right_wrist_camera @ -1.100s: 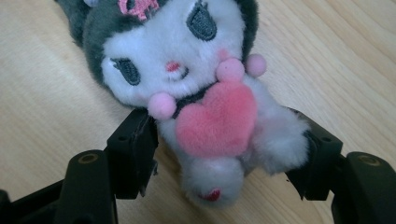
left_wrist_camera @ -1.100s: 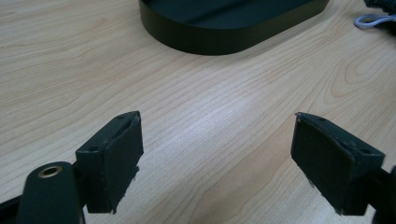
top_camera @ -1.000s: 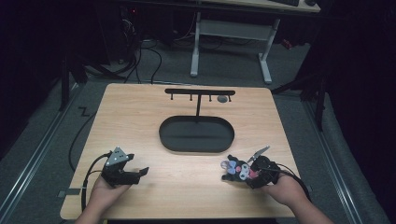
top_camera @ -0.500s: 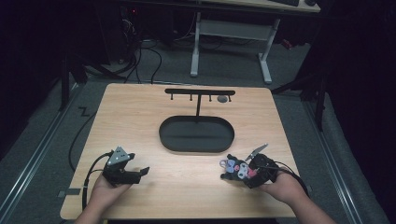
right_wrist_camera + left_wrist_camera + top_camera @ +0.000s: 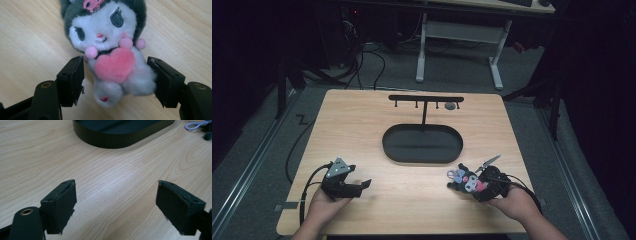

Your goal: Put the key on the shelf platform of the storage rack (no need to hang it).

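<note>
Right gripper (image 5: 115, 82) sits low on the table, jaws about half open and astride the plush keychain (image 5: 110, 50). Jaws have just been closing in. The plush's lower body is between them, and the right pad looks to be brushing the fur. There's a sliver of gap at the left pad, so I don't call it a grip yet.

In the high view the plush (image 5: 468, 181) lies on the wood near the front right edge, right in front of that gripper (image 5: 479, 186). Its lilac loop points toward the black oval tray (image 5: 422, 150). The tray's T-shaped hook rack (image 5: 426, 98) stands behind it, with one small grey thing hanging at the right end.

Left gripper (image 5: 116, 202) is idle at front left, jaws wide with nothing between them, just bare table (image 5: 105, 177). It shows in the high view (image 5: 343, 180) too, well apart from the plush.

My read: I'm in the grasp step, picking the plush up, likely bound for the rack or the tray.

Next move: finish the squeeze on the body, not the heart. Check that both pads bite, then lift straight up. Soft fur compresses, so it could slip or swing. The loop would need to stay free to reach a hook.
</note>
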{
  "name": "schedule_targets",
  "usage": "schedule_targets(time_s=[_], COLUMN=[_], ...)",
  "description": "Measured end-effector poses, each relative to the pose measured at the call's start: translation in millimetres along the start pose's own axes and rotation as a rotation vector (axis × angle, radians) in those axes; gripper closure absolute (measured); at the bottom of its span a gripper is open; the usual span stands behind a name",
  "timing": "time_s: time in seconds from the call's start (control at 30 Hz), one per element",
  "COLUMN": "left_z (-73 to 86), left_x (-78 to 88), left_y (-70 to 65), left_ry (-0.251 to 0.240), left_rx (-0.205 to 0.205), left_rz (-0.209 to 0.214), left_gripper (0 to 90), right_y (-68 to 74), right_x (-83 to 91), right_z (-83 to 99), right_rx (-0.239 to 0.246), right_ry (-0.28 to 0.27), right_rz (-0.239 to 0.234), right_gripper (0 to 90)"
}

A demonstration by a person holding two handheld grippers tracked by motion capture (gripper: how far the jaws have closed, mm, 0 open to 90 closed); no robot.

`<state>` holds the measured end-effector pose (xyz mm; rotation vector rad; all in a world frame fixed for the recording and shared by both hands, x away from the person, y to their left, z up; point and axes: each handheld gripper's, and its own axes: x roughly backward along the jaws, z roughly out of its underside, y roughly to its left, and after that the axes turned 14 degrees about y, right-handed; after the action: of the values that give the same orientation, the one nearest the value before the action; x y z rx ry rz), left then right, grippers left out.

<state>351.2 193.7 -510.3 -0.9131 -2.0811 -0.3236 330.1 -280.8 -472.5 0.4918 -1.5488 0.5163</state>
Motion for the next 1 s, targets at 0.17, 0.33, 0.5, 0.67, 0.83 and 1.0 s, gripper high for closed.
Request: schedule_targets(time_s=[0.17, 0.33, 0.5, 0.67, 0.83, 1.0], left_z=[0.3, 0.1, 0.0, -0.2, 0.1, 0.6], left_x=[0.5, 0.9, 0.1, 0.7, 2.3, 2.5], left_y=[-0.6, -0.9, -0.5, 0.0, -0.6, -1.6], left_ry=[-0.001, -0.007, -0.001, -0.011, -0.023, -0.017], left_rx=[-0.002, 0.002, -0.002, 0.002, -0.009, -0.024], left_rz=[-0.002, 0.002, 0.0, -0.004, -0.01, -0.025], left_gripper=[17.7, 17.8, 17.8, 17.7, 17.6, 17.4], right_y=[9.3, 12.4, 7.0, 6.4, 3.8, 2.5], right_x=[4.9, 6.5, 6.5, 3.7, -1.9, -9.3], right_z=[6.0, 8.1, 1.8, -10.2, -20.3, -23.4], right_rx=[0.009, 0.018, 0.02, 0.063, 0.084, 0.095], right_ry=[0.002, 0.008, 0.014, 0.04, 0.086, 0.138], right_rz=[-0.008, 0.016, 0.028, 0.031, 0.032, 0.014], right_gripper=[31.3, 26.4, 21.6, 21.0, 20.7, 20.2])
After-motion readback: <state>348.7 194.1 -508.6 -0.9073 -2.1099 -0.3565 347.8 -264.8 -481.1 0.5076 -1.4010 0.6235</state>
